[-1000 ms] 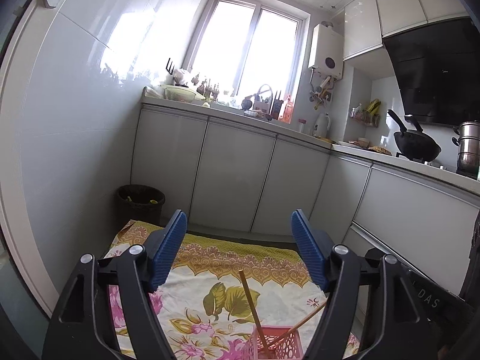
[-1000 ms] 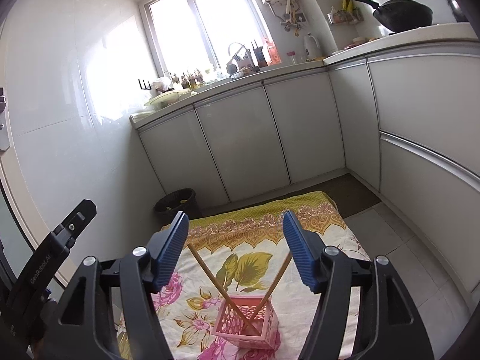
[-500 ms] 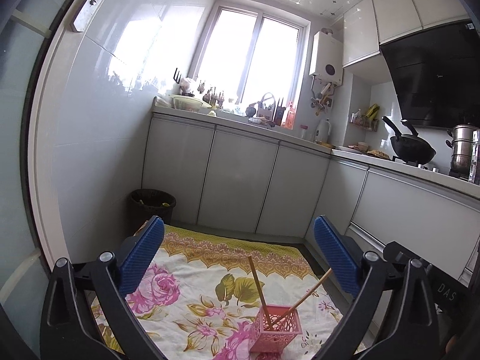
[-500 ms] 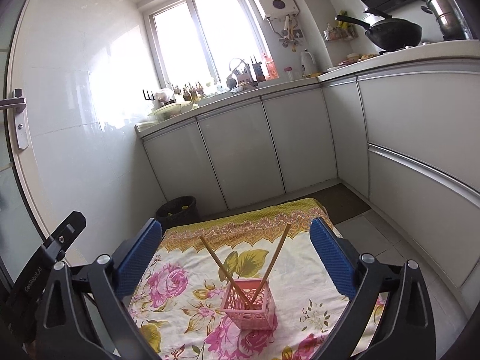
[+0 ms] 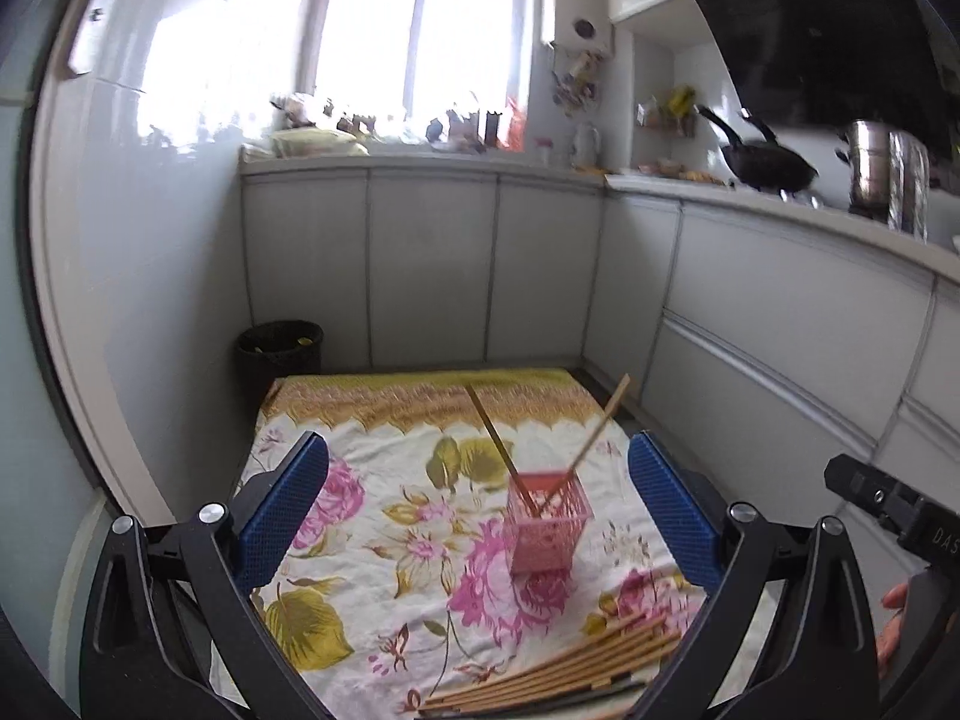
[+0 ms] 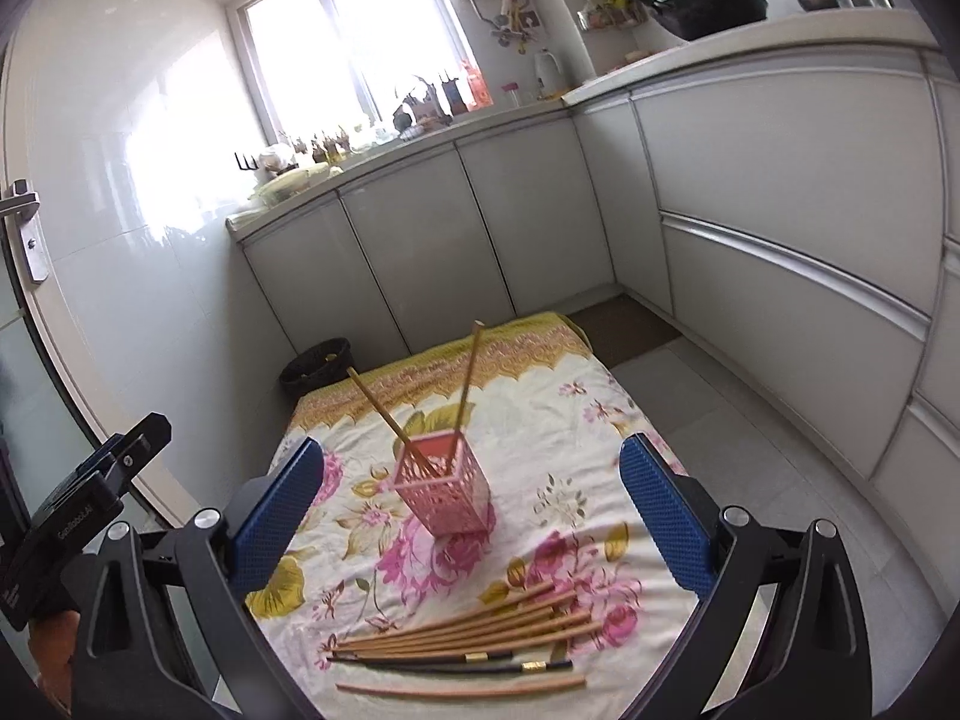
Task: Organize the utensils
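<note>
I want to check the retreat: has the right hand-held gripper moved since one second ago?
Yes. The right hand-held gripper has backed away from the pink basket; loose chopsticks now show.

A black waste bin (image 5: pixel 279 348) is standing at center left by the white cabinets (image 5: pixel 429 264); a black wok (image 5: pixel 768 165) is sitting at upper right.

A narrow kitchen with glossy white wall tiles (image 6: pixel 138 228) on the left and a bright window (image 6: pixel 354 42) at the far end, washing the room in daylight. Grey-white cabinets (image 6: pixel 420 240) run below an L-shaped countertop (image 5: pixel 750 204) along the far and right walls. A range hood (image 5: pixel 828 42) hangs above a black wok (image 5: pixel 768 165). The floor (image 6: pixel 750 420) is pale tile, with a dark bin (image 5: pixel 279 348) in the corner.
</note>
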A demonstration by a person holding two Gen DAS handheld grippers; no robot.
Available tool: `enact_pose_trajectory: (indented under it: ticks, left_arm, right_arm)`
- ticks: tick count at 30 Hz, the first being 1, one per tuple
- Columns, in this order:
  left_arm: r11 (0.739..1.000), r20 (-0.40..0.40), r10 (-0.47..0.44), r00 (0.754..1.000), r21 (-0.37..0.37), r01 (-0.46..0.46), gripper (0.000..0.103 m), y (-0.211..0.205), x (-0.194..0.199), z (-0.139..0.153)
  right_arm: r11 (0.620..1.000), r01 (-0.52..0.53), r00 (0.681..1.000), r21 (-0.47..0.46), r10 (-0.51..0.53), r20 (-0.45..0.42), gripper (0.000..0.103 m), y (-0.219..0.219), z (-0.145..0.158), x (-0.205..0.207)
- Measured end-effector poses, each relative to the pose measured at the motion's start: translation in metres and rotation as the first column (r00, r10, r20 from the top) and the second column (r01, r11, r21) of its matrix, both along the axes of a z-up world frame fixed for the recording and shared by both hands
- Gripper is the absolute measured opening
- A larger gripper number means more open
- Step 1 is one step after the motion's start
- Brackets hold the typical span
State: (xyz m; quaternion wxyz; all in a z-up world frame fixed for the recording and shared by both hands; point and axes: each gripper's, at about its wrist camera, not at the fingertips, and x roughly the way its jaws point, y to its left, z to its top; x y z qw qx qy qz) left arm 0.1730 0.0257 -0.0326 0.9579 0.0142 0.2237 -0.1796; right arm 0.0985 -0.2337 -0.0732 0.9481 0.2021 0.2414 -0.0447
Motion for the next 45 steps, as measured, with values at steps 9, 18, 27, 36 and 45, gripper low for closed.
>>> enact_pose_trajectory:
  ticks: [9,18,27,36,45]
  left_arm:
    - [0.841,-0.333,-0.299,0.894,0.351,0.411,0.096,-0.093,0.017,-0.061]
    - [0.571,-0.661,-0.303,0.687,0.451,0.686,0.094,-0.188,0.041,-0.155]
    - [0.534,-0.867,-0.162,0.471,0.325,0.781,0.063,-0.232,0.093,-0.228]
    - [0.524,-0.893,-0.165,0.419,0.280,0.805,0.032,-0.240,0.105,-0.252]
    - [0.499,-0.892,-0.184,0.412,0.276,0.822,0.023,-0.235,0.105,-0.265]
  right_arm:
    - [0.960,0.059,0.953,0.274,0.028,-0.303,0.096,-0.057,-0.073,-0.054]
    - [0.863,0.080,0.873,0.499,0.181,-0.453,0.096,-0.063,-0.133,-0.063]
    - [0.797,0.109,0.852,0.594,0.233,-0.469,0.096,-0.076,-0.151,-0.055]
    - [0.784,0.136,0.834,0.605,0.239,-0.497,0.096,-0.082,-0.164,-0.039]
    - [0.781,0.146,0.827,0.607,0.240,-0.508,0.096,-0.082,-0.164,-0.028]
